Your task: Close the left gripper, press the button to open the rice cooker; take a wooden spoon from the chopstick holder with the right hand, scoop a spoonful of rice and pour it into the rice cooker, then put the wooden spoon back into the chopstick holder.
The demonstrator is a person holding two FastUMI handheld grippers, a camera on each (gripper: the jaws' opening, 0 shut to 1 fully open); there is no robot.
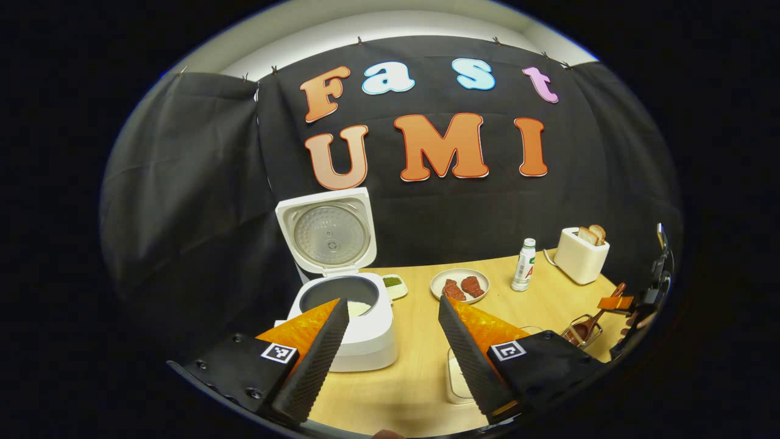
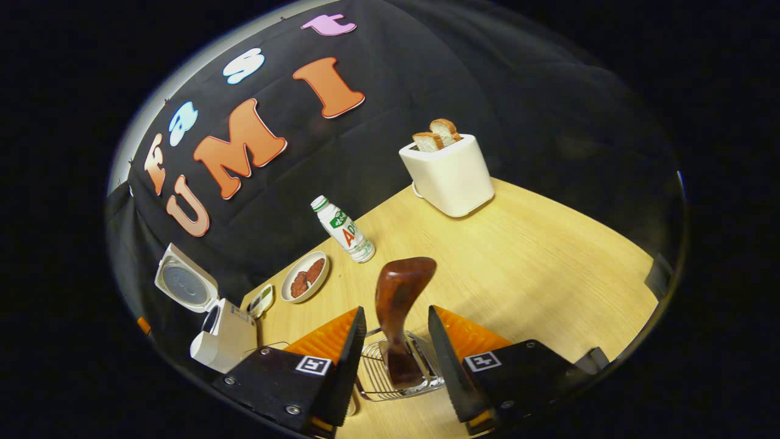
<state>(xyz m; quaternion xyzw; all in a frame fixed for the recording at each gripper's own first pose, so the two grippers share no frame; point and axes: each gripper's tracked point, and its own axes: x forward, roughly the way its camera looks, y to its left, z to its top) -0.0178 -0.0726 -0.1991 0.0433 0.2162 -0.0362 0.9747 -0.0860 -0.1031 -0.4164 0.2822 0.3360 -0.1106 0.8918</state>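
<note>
Hovering: my left gripper [image 1: 393, 317] hangs above the near edge of the wooden table [image 1: 420, 378], jaws spread wide and holding nothing.
Rice cooker: the white rice cooker [image 1: 356, 323] sits at the table's left, lid [image 1: 327, 231] standing upright and open, white rice visible in the dark inner pot.
Right gripper: my right gripper [image 2: 395, 329] is over the wire chopstick holder [image 2: 396, 372], jaws released, one finger on either side of the wooden spoon [image 2: 399, 305] with a gap on both sides.
Spoon: it stands upright in the holder, bowl up, near the table's right front.
From the left gripper view: the holder [image 1: 582, 332] and spoon show at far right, beside the other gripper.
Near container: a pale tub [image 1: 456, 378] lies just behind my left gripper's right finger.
Farther back: a small green dish [image 1: 395, 283], a plate of reddish meat [image 1: 460, 285], a white bottle [image 1: 524, 265], and a toaster [image 1: 582, 255] with two bread slices.
</note>
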